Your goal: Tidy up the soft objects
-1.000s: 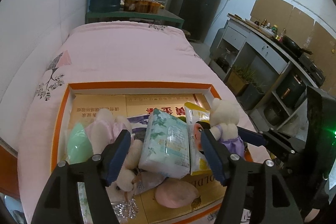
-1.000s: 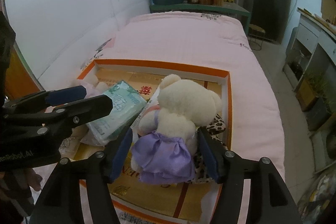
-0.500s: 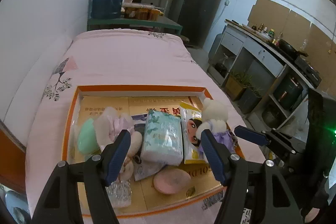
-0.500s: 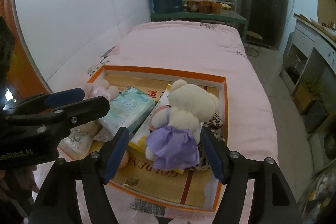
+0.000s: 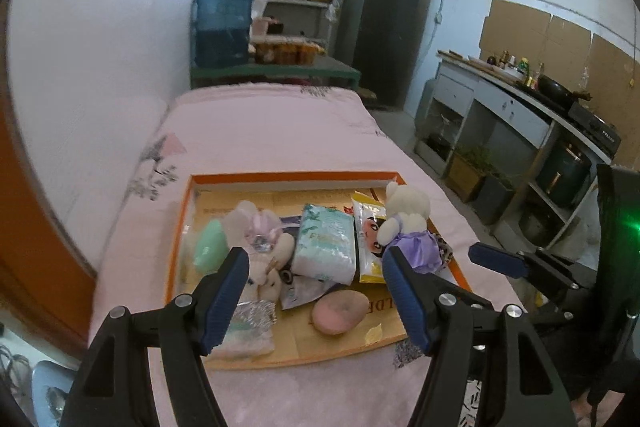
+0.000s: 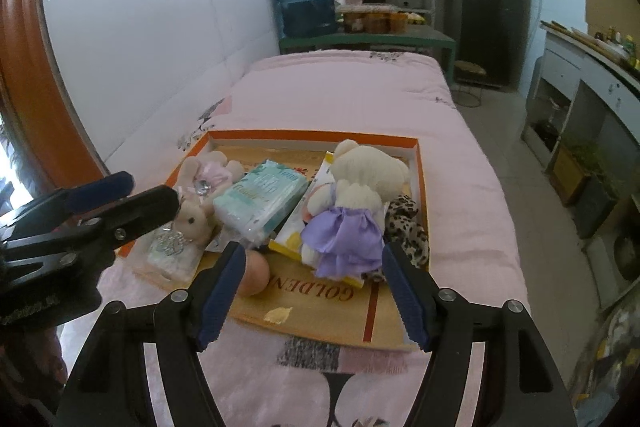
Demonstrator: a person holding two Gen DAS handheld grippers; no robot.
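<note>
Both claws, left claw [image 5: 310,297] and right claw [image 6: 312,297], hang spread apart and empty above the tray's [image 6: 416,151] near edge. The teddy bear [image 6: 356,195] and tissue pack [image 6: 260,199] sit gathered inside the tray on the bed [image 6: 340,91], apparently sorted.

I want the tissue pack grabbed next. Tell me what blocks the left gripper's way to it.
Nothing visible does. The left gripper hangs open above the tray's near end, and the tissue pack lies on top of the pile, its upper face bare, with the bear beside it.
</note>
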